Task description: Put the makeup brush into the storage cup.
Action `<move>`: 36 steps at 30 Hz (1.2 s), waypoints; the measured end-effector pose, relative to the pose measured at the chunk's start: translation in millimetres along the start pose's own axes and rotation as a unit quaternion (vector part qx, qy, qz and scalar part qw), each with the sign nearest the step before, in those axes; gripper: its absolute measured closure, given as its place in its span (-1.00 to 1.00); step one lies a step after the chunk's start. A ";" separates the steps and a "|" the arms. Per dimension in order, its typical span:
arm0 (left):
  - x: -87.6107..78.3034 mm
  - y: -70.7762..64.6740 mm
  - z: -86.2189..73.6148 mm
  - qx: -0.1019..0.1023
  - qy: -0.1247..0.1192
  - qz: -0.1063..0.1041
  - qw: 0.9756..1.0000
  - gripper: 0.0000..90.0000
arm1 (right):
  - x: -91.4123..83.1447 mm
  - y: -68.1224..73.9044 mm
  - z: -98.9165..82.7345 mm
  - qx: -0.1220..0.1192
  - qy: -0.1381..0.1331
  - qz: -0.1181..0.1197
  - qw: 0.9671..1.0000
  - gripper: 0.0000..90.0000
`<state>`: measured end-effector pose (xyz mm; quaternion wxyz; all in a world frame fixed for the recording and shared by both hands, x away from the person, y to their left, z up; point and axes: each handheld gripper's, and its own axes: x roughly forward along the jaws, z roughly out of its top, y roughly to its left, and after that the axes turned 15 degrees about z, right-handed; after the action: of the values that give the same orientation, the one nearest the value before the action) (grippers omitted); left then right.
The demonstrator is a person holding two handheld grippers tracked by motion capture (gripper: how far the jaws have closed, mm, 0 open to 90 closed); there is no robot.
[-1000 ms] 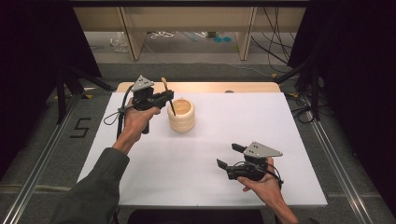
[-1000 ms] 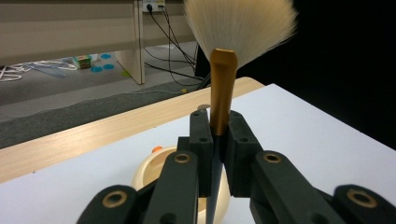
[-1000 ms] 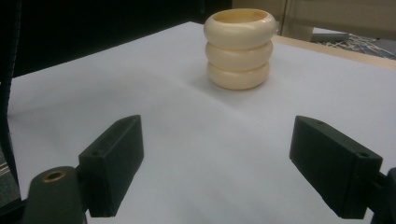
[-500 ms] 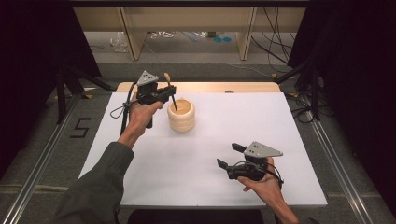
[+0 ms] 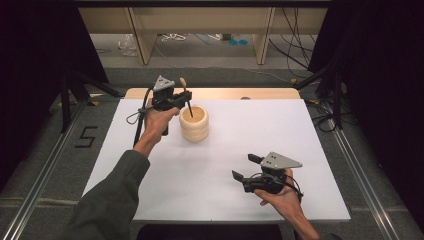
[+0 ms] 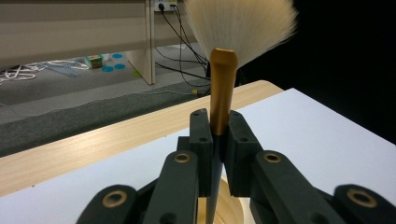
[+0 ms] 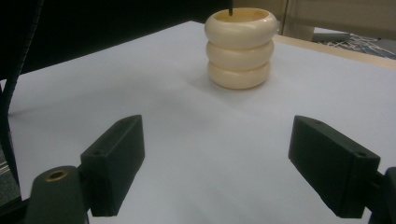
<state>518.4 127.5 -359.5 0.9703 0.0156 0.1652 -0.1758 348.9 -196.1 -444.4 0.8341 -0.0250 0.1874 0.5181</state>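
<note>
1. the left gripper [image 5: 176, 101] has its fingers clamped on the brush [image 6: 222, 88], bristles up.
2. the brush's dark lower end points down into the mouth of the ribbed cream holder [image 5: 194, 122].
3. the holder stands upright on the white surface [image 5: 310, 135], toward its far left part.
4. the right gripper [image 7: 217, 163] rests low, well apart from the holder, with its fingers spread apart and nothing between them.

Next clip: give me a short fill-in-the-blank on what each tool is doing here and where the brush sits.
1. The left tool is shut on the handle of a ____.
2. The brush has its bristles pointing ____.
3. Its dark handle tip reaches into the cream ribbed ____, seen in the right gripper view.
4. The right tool has its jaws ____, with nothing between them.

Missing words: brush; up; holder; open
</note>
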 end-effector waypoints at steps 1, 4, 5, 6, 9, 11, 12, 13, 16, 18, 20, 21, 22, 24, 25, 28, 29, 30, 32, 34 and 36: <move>1.5 -0.3 -0.7 0.001 0.001 0.003 1.000 0.84 | -0.6 0.0 0.2 0.001 0.003 0.001 1.000 -0.57; 4.3 0.0 -2.1 -0.001 0.002 0.006 1.000 0.84 | -0.4 0.1 0.1 0.000 0.003 0.002 1.000 -0.57; 4.8 0.3 -2.3 0.000 0.002 0.007 1.000 0.84 | -0.5 0.2 0.2 0.000 0.003 0.002 1.000 -0.57; 5.5 0.5 -2.5 0.001 0.001 0.007 1.000 0.84 | -0.5 0.3 0.3 0.000 0.003 0.002 1.000 -0.57; 5.9 -0.1 -3.8 -0.006 0.009 0.010 1.000 0.84 | -0.4 0.2 0.2 0.001 0.002 0.000 1.000 -0.57; 6.9 -0.3 -5.2 -0.008 0.009 0.010 1.000 0.84 | -0.7 0.3 0.4 0.001 0.004 0.002 1.000 -0.57; 7.7 0.2 -6.6 -0.008 0.011 0.011 1.000 0.84 | -0.8 0.5 0.5 0.002 0.004 0.003 1.000 -0.57; 8.3 0.4 -7.5 -0.009 0.011 0.012 1.000 0.84 | -0.8 0.4 0.5 0.002 0.004 0.003 1.000 -0.57; 10.7 1.4 -12.0 -0.009 0.016 0.014 1.000 0.84 | -0.3 0.2 0.4 0.000 0.003 0.003 1.000 -0.57; 12.7 1.3 -14.9 -0.009 0.020 0.016 1.000 0.84 | -0.1 0.4 0.4 0.000 0.004 0.004 1.000 -0.57; 14.4 0.7 -16.6 -0.008 0.023 0.017 1.000 0.84 | 0.6 0.6 0.1 0.001 0.001 0.003 1.000 -0.57; 15.4 0.2 -17.3 -0.010 0.023 0.017 1.000 0.84 | 0.6 0.6 0.1 0.001 0.001 0.003 1.000 -0.57; 16.2 -0.8 -17.9 -0.012 0.024 0.016 1.000 0.84 | 0.6 0.6 0.0 0.001 0.002 0.003 1.000 -0.57; 17.8 -2.1 -18.6 -0.008 0.026 0.017 0.999 0.84 | 0.6 0.5 0.0 0.001 0.002 0.003 1.000 -0.57; 18.3 -2.8 -19.1 -0.010 0.027 0.017 0.999 0.84 | 0.6 0.5 0.0 0.001 0.003 0.003 1.000 -0.57; 19.7 -4.3 -20.8 -0.007 0.031 0.015 0.999 0.84 | 0.6 0.8 0.0 0.001 0.003 0.004 1.000 -0.56; 20.0 -4.5 -21.8 -0.008 0.031 0.014 0.999 0.84 | 0.5 1.0 0.1 0.002 0.003 0.005 1.000 -0.56; 20.5 -4.3 -22.9 -0.006 0.032 0.015 0.999 0.84 | 0.5 1.0 0.1 0.001 0.003 0.005 1.000 -0.56; 22.1 -4.3 -25.2 -0.009 0.035 0.016 0.999 0.84 | 0.4 1.1 0.2 0.002 0.003 0.006 1.000 -0.56; 23.1 -4.7 -27.5 -0.012 0.036 0.015 0.999 0.84 | 1.7 0.8 -0.2 0.000 -0.003 0.008 1.000 -0.56; 23.5 -6.1 -30.0 -0.014 0.038 0.014 0.999 0.84 | 1.8 0.7 -0.2 -0.002 -0.002 0.007 1.000 -0.56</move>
<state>527.7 116.5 -395.3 0.9658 0.0110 0.2047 -0.1590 349.0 -194.3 -445.1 0.8309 -0.0243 0.1854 0.5241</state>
